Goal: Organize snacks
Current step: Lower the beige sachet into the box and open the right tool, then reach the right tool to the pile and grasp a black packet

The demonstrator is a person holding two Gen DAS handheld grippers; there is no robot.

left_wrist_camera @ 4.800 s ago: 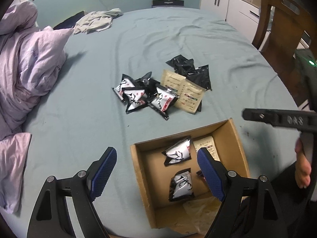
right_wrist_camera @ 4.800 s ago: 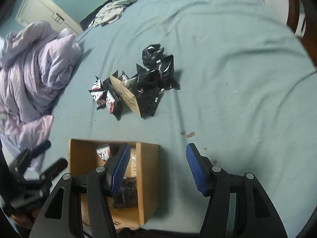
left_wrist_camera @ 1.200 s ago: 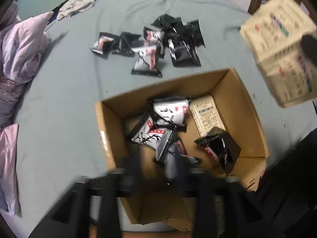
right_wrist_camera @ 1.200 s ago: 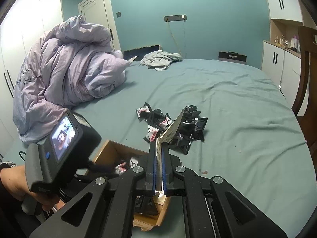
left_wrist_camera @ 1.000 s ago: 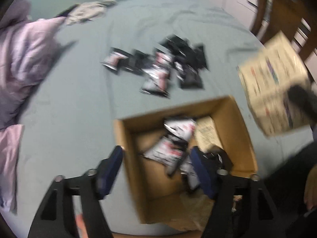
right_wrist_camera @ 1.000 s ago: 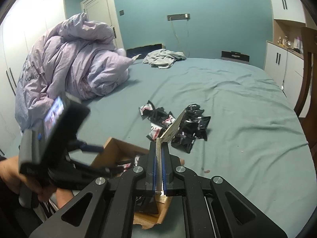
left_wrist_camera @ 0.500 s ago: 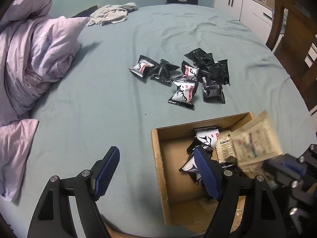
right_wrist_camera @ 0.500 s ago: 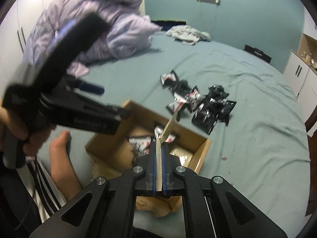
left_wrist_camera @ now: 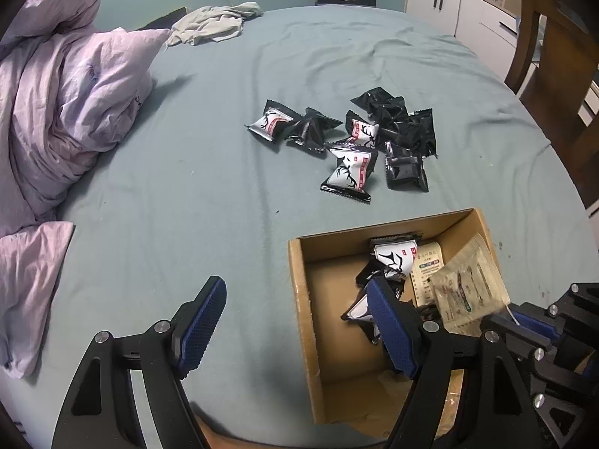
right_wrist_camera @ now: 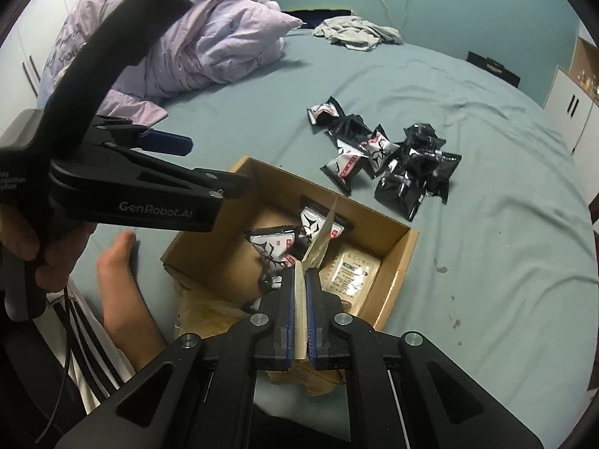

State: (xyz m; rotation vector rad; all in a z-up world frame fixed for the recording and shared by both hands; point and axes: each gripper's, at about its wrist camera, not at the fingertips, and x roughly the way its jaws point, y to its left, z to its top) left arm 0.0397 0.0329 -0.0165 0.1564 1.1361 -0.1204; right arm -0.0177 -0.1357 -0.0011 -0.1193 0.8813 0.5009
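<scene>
A cardboard box [left_wrist_camera: 299,299] [right_wrist_camera: 397,273] sits on the bed's near edge and holds several black-and-white snack packets [left_wrist_camera: 395,256] [right_wrist_camera: 277,243] and a tan sachet [right_wrist_camera: 353,273]. My right gripper [right_wrist_camera: 298,314] is shut on another tan sachet [left_wrist_camera: 468,292] and holds it edge-on just over the box's right side. My left gripper [left_wrist_camera: 295,321] is open and empty above the box's left wall; it also shows in the right wrist view [right_wrist_camera: 164,142]. A pile of black and white snack packets [left_wrist_camera: 352,168] [right_wrist_camera: 389,172] lies on the sheet beyond the box.
A rumpled lilac duvet [left_wrist_camera: 56,112] fills the left of the bed. A grey garment [left_wrist_camera: 213,26] lies at the far end. A wooden chair [left_wrist_camera: 554,63] and white cabinets [left_wrist_camera: 460,7] stand to the right. The person's bare foot [right_wrist_camera: 119,280] rests beside the box.
My right gripper has lowered the tan sachet from the air to just over the box. My left gripper has opened and drawn back to the box's left side.
</scene>
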